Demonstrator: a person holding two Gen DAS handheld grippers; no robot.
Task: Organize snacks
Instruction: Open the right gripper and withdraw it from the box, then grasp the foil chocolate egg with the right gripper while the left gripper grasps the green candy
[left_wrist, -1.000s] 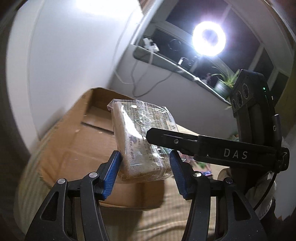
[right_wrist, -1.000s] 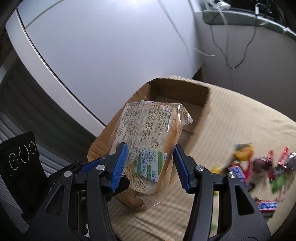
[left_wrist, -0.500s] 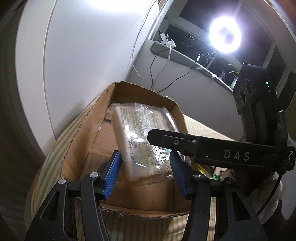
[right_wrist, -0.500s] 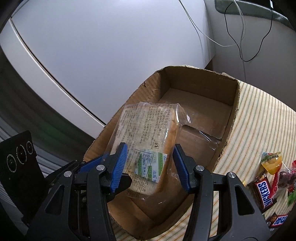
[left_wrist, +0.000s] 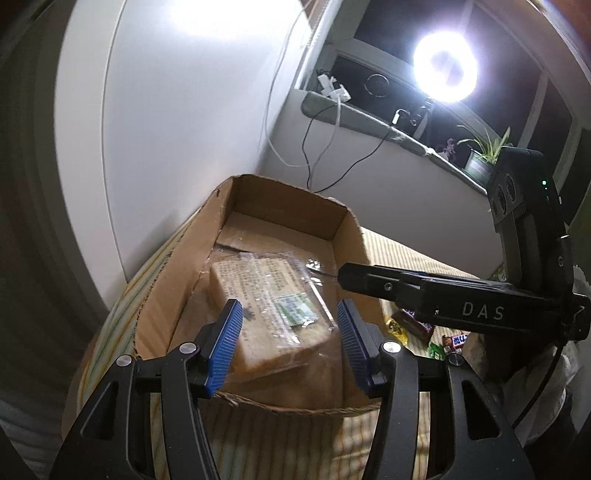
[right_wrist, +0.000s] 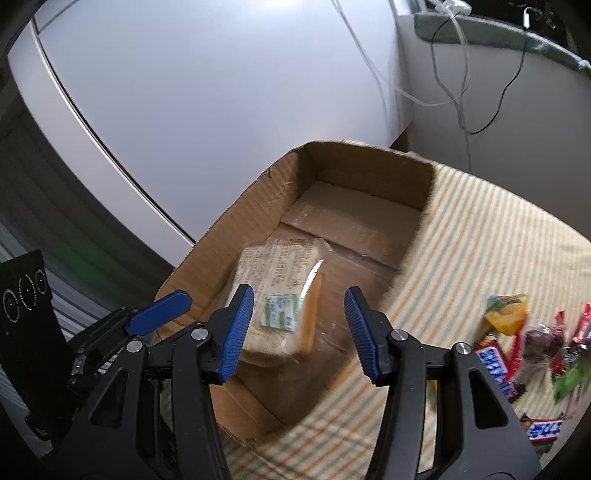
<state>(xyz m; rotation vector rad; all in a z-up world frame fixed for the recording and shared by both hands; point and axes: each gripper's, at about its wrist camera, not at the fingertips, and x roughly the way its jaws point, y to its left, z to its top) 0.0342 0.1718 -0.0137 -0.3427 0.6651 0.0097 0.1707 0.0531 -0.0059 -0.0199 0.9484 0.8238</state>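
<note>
A clear-wrapped bread pack (left_wrist: 273, 306) lies on the floor of an open cardboard box (left_wrist: 284, 206), at its near end. It also shows in the right wrist view (right_wrist: 284, 295) inside the box (right_wrist: 354, 162). My left gripper (left_wrist: 290, 339) is open above the pack, its blue pads on either side and apart from it. My right gripper (right_wrist: 299, 332) is open too, above the pack and not touching it. The right gripper's body reaches in from the right in the left wrist view (left_wrist: 461, 302).
The box stands on a striped cloth (right_wrist: 480, 229) against a white wall. Several loose wrapped candies and chocolate bars (right_wrist: 517, 339) lie on the cloth to the right of the box. Cables (right_wrist: 454, 74) hang from a sill behind. A ring light (left_wrist: 445, 66) glares.
Both grippers were shut on the bread pack and lowered it into the box. Now both have opened and the pack lies loose on the box floor.
</note>
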